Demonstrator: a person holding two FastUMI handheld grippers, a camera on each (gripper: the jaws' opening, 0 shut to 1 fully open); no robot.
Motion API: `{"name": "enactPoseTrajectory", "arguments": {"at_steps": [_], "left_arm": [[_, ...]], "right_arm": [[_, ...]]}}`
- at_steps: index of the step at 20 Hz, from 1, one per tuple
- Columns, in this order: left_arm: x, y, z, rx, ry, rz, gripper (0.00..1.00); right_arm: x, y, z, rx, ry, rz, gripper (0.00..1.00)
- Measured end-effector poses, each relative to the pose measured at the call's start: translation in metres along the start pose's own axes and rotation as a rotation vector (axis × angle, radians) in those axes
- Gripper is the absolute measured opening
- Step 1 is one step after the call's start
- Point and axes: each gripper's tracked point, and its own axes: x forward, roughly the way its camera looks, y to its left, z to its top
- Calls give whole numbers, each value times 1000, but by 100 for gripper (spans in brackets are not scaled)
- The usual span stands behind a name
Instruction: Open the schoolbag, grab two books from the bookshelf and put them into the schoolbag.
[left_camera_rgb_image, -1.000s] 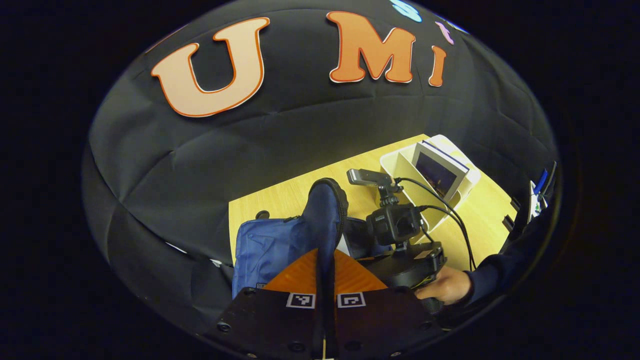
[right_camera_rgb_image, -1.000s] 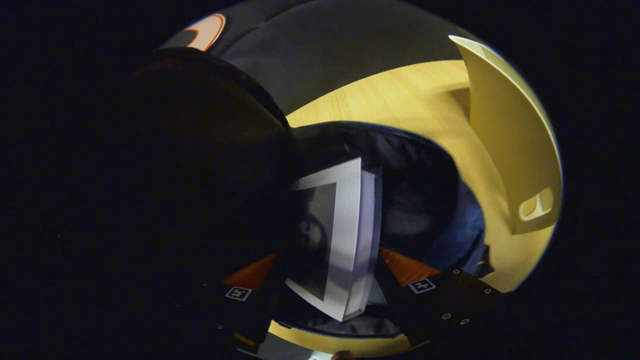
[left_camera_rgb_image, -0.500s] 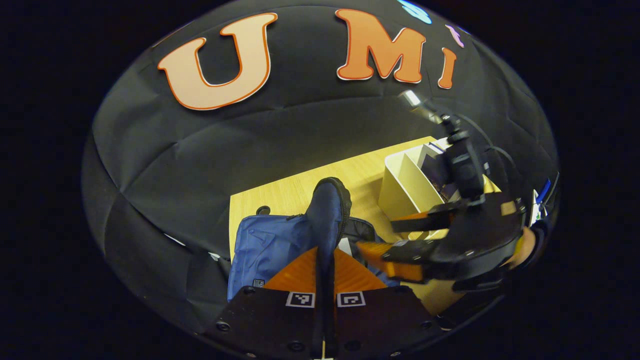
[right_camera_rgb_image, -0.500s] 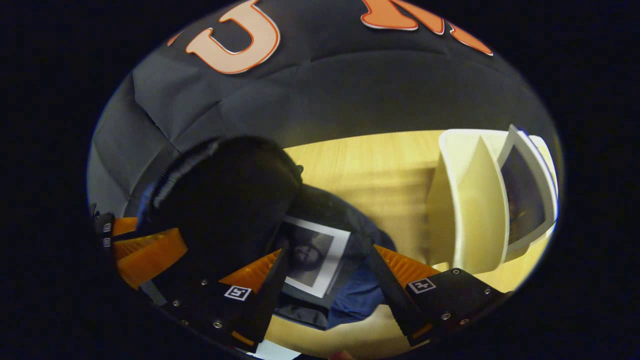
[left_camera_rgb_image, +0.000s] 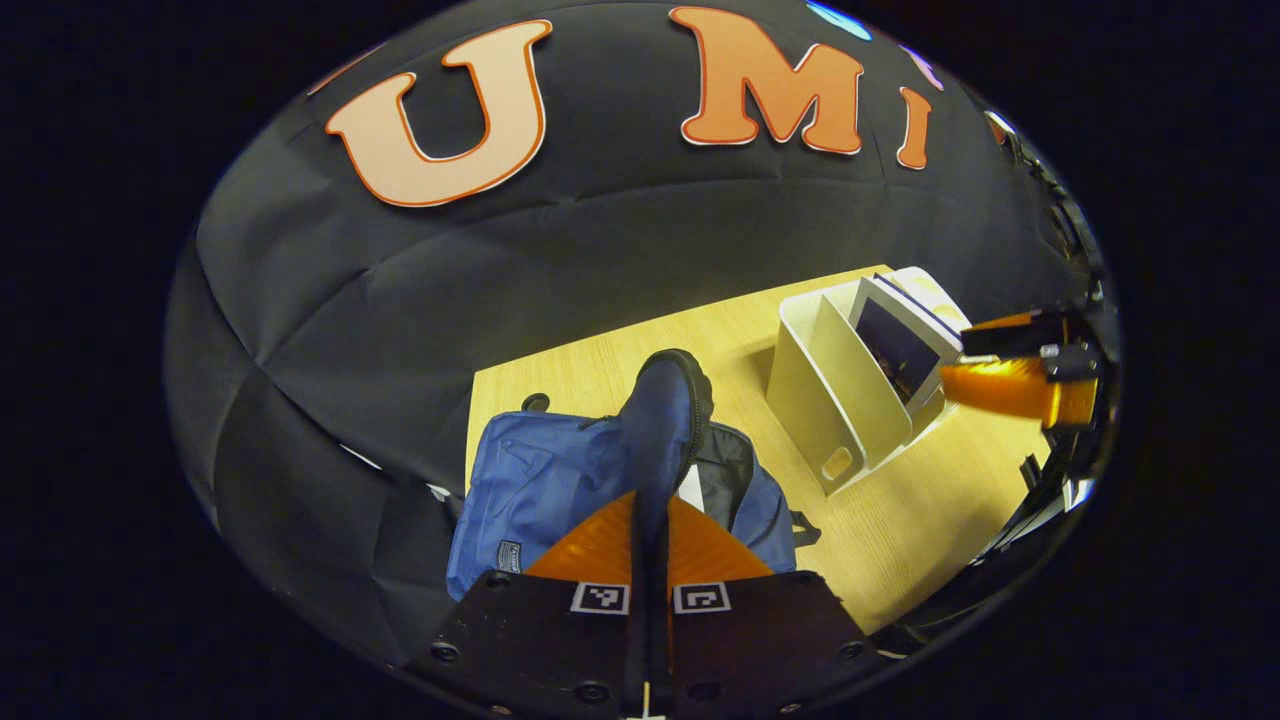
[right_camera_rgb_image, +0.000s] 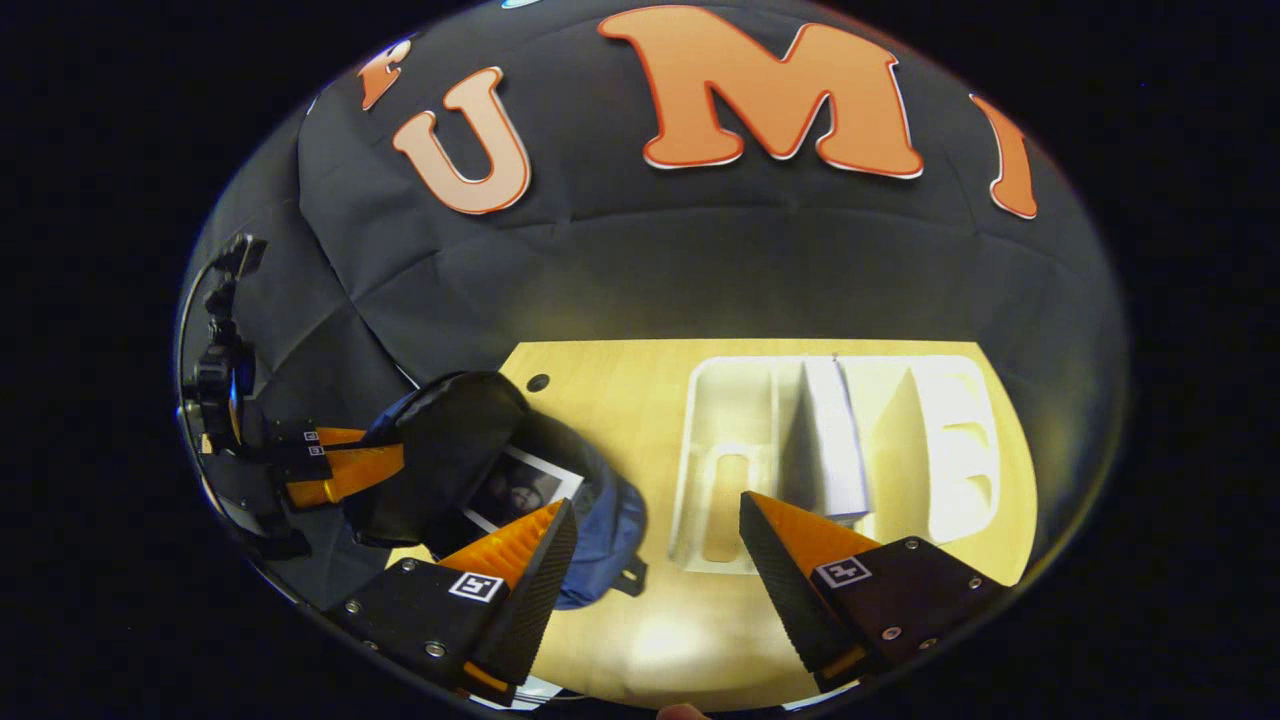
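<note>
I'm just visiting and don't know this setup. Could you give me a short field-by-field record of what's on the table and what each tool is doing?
Table: light wooden tabletop
Bag: blue fabric schoolbag, flap lifted
In bag: white-bordered book with a dark cover
Shelf: cream plastic bookshelf with dividers
In shelf: one white book, upright
Left tool: closed on the bag's flap, holding it up
Right tool: open, holding nothing, above the shelf
Remaining: second book not yet taken

Nothing legible: the small patch (left_camera_rgb_image: 508, 556) low on the blue schoolbag (left_camera_rgb_image: 535, 480) carries print too small to read, and the square black-and-white markers (left_camera_rgb_image: 601, 598) on each tool's fingers are coded patterns, not text, as seen in both views
</note>
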Motion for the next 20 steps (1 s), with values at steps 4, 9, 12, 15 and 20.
{"name": "enactPoseTrajectory", "arguments": {"at_steps": [4, 9, 12, 15, 20], "left_arm": [[-4, -7, -6, 6, 34, 26, 2], [-5, -3, -6, 26, 56, 21, 2], [-5, -1, -7, 56, 51, -6, 2], [-5, 1, -9, 72, 44, -32, 2], [0, -1, -12, 113, 50, -72, 2]], "right_arm": [[-6, -56, 15, -73, 39, -62, 97], [20, -92, 33, -77, 125, -112, 97], [50, -96, 31, -27, 214, -116, 97], [80, -113, 25, -3, 292, -144, 98], [105, -116, 9, -20, 453, -157, 98]]}}
